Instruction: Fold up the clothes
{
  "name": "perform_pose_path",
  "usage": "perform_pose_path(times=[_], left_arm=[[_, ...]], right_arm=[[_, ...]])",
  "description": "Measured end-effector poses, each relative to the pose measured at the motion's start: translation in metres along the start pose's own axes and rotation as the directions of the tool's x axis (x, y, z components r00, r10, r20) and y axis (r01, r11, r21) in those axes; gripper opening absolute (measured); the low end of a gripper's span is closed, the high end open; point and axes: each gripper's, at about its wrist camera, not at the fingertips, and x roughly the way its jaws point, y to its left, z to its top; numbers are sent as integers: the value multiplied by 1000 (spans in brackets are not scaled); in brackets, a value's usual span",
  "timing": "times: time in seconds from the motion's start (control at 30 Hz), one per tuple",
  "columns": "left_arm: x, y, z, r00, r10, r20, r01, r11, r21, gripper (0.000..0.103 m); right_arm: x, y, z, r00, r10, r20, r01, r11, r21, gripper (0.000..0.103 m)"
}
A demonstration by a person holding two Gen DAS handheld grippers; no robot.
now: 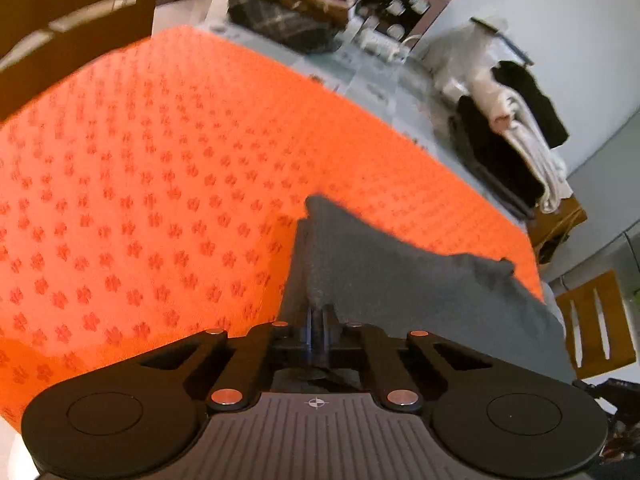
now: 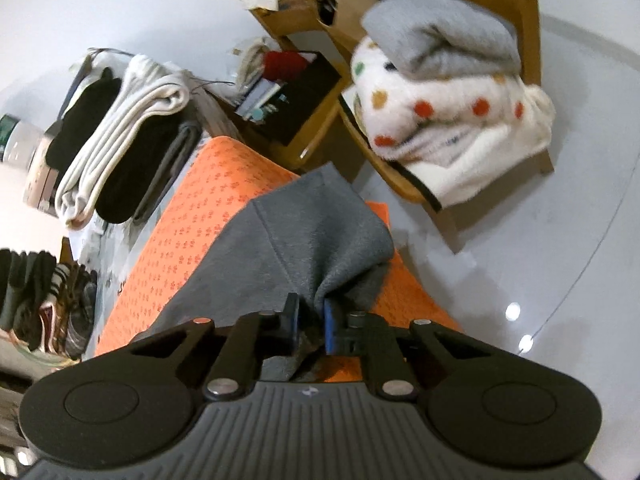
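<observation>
Jaws clenched on grey garment (image 2: pixel 304 240): left gripper (image 1: pixel 318 314) and right gripper (image 2: pixel 312 316) both pinching cloth at orange-covered table (image 1: pixel 120 200) near edge.

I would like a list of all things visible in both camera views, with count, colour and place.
grey fabric garment: one, dark grey, on the orange cloth, pinched at two spots
orange patterned cloth: one, orange, covering the table
wooden chair: one, brown, beside the table, right view
white dotted blanket: one, white, on that chair
light grey folded item: one, atop the blanket
left gripper: one, black, shut on the garment
right gripper: one, black, shut on the garment
</observation>
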Motion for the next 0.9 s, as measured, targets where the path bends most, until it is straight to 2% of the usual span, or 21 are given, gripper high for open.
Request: perform_pose_path(times=[0.13,0.23,0.33,0.37,0.4,0.43,0.5,0.57,0.7,0.8,0.9], left_arm=[[-23,-13,7,1000,-16,5,16,999,40,7],[-19,-15,3,999,21,-37,-18,997,71,7],[1,-6,-8,992,80,-102,-73,995,72,12],[3,-3,-11,990,100,-100,-94,994,62,15],[1,-1,-11,991,107,-81,-103,993,49,24],[-4,-1,-10,993,107,-51,-105,994,41,28],[-14,-5,-5,994,102,28,-103,993,52,31],[-17,-14,4,993,94,74,-101,991,93,31],[2,-39,15,994,69,83,-86,973,214,32],[23,-55,17,997,47,68,-63,964,259,32],[39,-65,15,998,35,52,-49,955,293,32]], right_arm=[[-15,14,3,999,-2,43,5,998,-57,13],[-21,16,6,998,-13,58,18,996,-90,13],[-10,11,2,997,-76,15,77,990,-114,17],[-6,10,0,995,-103,-2,102,987,-128,20],[-6,12,-1,992,-128,6,127,979,-159,28],[-9,17,-4,988,-152,25,154,967,-201,33],[-15,29,-7,978,-197,73,210,933,-292,35],[-22,43,-8,970,-209,124,241,890,-388,35],[-23,74,-6,985,-117,125,166,831,-531,35],[-11,103,-12,998,-20,56,51,762,-645,35],[4,133,-24,996,79,-38,-81,679,-730,35]])
